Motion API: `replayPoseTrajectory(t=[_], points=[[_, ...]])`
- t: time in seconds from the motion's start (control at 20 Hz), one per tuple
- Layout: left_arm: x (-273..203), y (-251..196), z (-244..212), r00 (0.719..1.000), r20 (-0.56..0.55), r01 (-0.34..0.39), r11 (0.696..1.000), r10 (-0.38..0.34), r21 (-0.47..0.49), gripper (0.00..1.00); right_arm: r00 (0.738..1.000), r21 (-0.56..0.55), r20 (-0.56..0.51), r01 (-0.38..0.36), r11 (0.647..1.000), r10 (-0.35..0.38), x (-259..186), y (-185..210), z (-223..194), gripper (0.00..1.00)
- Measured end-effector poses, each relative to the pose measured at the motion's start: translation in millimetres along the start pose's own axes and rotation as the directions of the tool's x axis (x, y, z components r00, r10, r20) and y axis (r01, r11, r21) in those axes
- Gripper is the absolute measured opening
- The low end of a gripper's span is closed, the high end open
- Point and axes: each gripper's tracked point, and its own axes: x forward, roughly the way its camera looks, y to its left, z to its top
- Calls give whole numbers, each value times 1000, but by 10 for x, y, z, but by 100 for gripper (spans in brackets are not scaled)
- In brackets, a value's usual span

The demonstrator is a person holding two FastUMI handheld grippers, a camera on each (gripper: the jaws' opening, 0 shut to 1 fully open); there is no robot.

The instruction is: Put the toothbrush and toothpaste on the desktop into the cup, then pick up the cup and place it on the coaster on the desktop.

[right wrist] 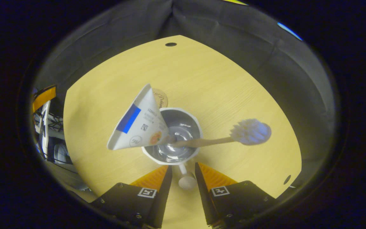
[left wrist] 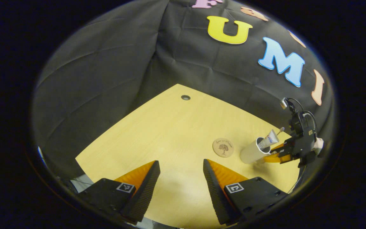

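Right claw (right wrist: 183, 176) at the cup's (right wrist: 173, 136) handle
Fingers flanked it, contact unclear; toothpaste (right wrist: 137, 125), toothbrush (right wrist: 224, 138) inside; left claw (left wrist: 181, 178) was open.

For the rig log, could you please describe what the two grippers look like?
Left gripper: two wedge-shaped fingers with ribbed faces on black angular blocks, each carrying a small square black-and-white marker. Right gripper: the same build, with ribbed wedge fingers, black blocks and a square marker on each. Seen from the left gripper view, its body is black and boxy with looping black cables on top.

A pale wooden desktop (left wrist: 170, 133) with a small round hole (left wrist: 185, 97) near its far corner.
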Motion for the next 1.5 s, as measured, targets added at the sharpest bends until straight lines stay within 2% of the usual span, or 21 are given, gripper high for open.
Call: replayPoseTrajectory(t=[0.2,0.4,0.5,0.55,0.6,0.8,0.85,0.95,1.0,1.35,1.4,1.45,1.5], points=[[30,67,13,1000,-5,-13,1000,13,-14,88,999,-16,-42,-8,1000,7,111,26,-39,47],[134,17,-14,1000,-20,-1,1000,1,-15,88,998,-57,-60,25,998,-28,166,-1,-65,48],[163,-36,-15,1000,-27,8,1000,-9,-9,88,997,-54,-71,22,998,-26,141,-2,-83,41],[170,-71,-13,999,-31,13,1000,-13,-5,88,997,-43,-80,10,999,-13,57,9,-73,33],[185,-89,-19,999,-34,16,1000,-16,-1,88,995,-34,-96,6,999,-9,201,12,-129,26],[263,-131,3,999,-38,23,1000,-22,4,88,996,-59,-82,14,998,-19,181,39,-115,23],[262,-144,17,999,-37,22,1000,-22,3,88,997,-69,-80,14,997,-20,270,41,-130,18],[278,-142,36,999,-36,21,1000,-21,-1,88,998,-65,-67,16,998,-20,120,51,-90,19],[275,-138,37,999,-35,20,1000,-21,-5,88,997,-51,-71,10,999,-14,158,61,-115,16],[217,-75,-4,1000,-28,13,1000,-14,-15,88,999,-3,-44,-5,1000,5,96,95,-67,15],[218,-78,-5,1000,-27,13,1000,-14,-15,88,999,3,-39,-11,1000,11,78,117,-58,11],[220,-83,-4,1000,-26,14,1000,-14,-14,88,999,11,-33,-15,1000,15,73,136,-55,15],[219,-87,-4,1000,-25,15,1000,-15,-13,88,1000,22,-21,-20,1000,20,59,157,-27,15]])
